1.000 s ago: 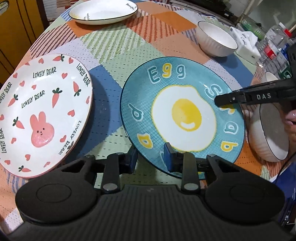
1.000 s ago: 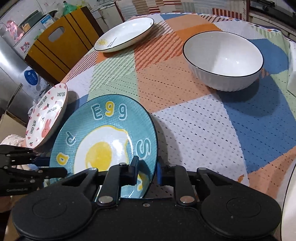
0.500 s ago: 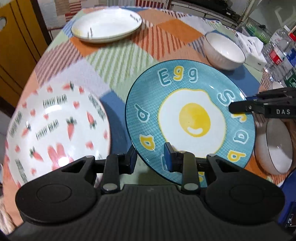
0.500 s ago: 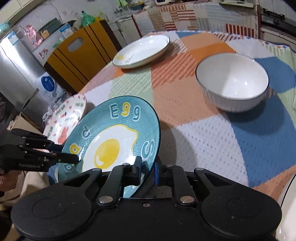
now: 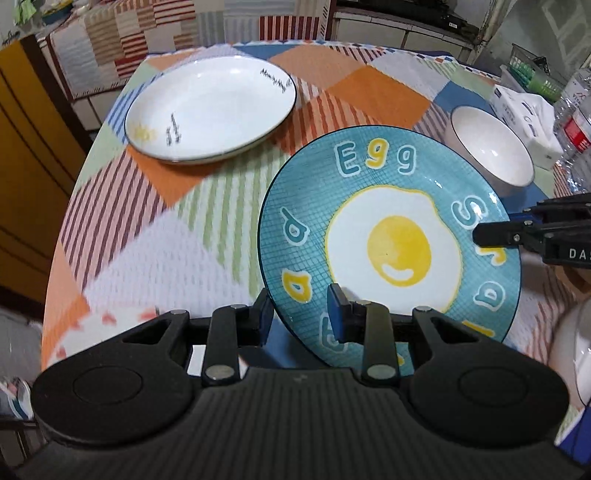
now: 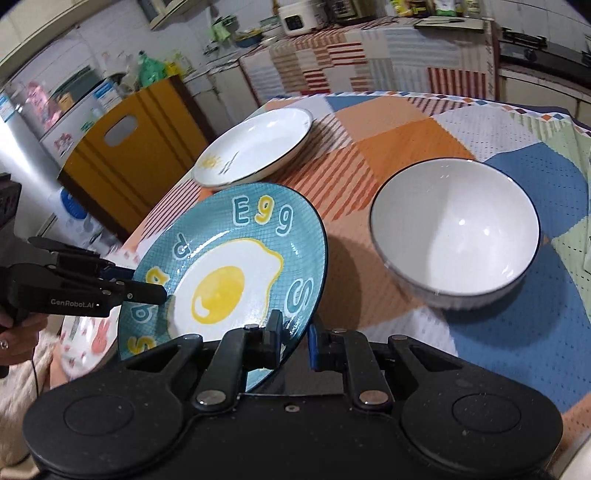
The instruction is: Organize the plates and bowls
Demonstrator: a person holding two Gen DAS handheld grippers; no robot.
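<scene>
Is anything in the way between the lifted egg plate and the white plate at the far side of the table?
Nothing visible. The egg plate, held at its rim by the left gripper and right gripper, has only bare tablecloth between it and the white plate. The bowl sits off to the side.

yellow cabinet [image 6: 125,147] | fridge [image 6: 33,122] left | patchwork-draped counter [image 6: 369,55] behind

A home kitchen: a rice cooker [image 6: 299,16] on the tiled counter; a fridge [image 6: 22,122] with stickers; a patchwork-clothed table [image 6: 424,122] bearing crockery.
</scene>
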